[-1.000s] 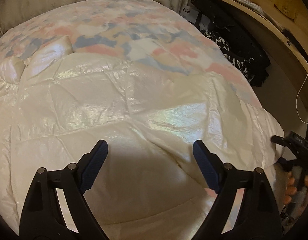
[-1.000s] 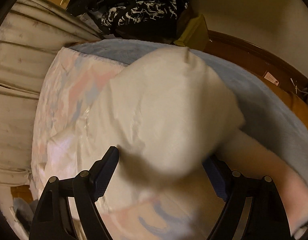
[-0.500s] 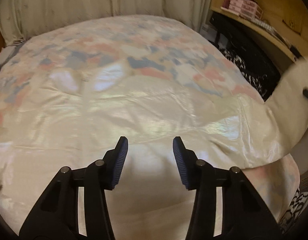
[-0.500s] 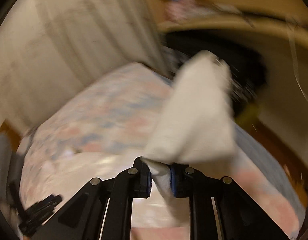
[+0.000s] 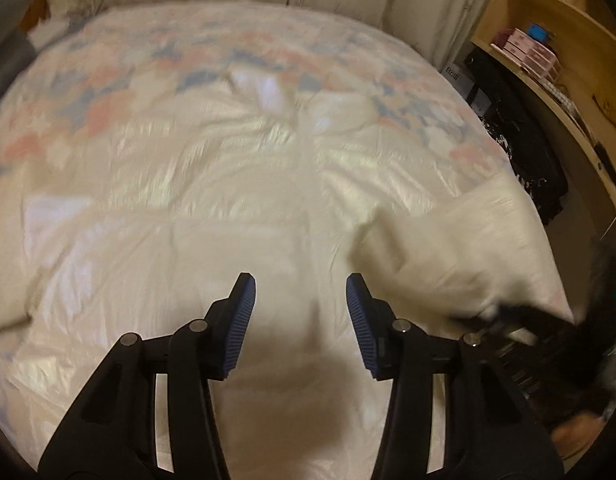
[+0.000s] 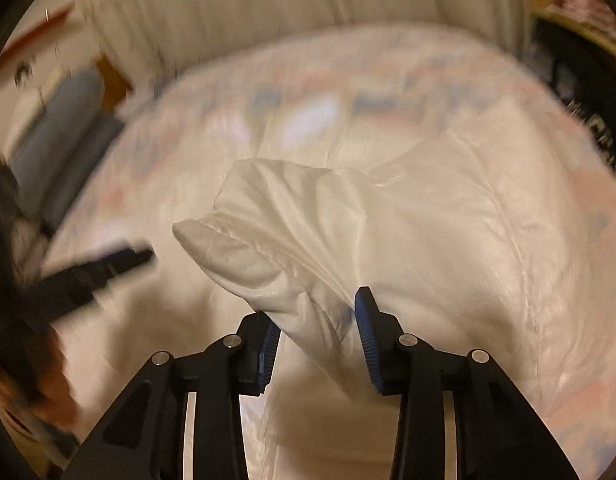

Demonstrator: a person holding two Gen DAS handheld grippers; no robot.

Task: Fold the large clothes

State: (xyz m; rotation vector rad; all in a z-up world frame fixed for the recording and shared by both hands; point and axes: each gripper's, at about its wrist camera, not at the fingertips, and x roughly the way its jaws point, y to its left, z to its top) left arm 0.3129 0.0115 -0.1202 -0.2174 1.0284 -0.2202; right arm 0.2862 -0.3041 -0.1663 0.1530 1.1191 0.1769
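With the right gripper spread open around the white garment's raised corner and the left gripper open and empty, the fold could slump back rightward.

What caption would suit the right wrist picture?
Right gripper, jaws apart, with a bunched corner of the cream padded garment between them above the bed.

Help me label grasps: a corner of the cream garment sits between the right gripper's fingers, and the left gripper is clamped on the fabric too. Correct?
No: the left wrist view shows the left gripper open, nothing between its fingers. A corner of the cream garment does sit between the fingers of the right gripper.
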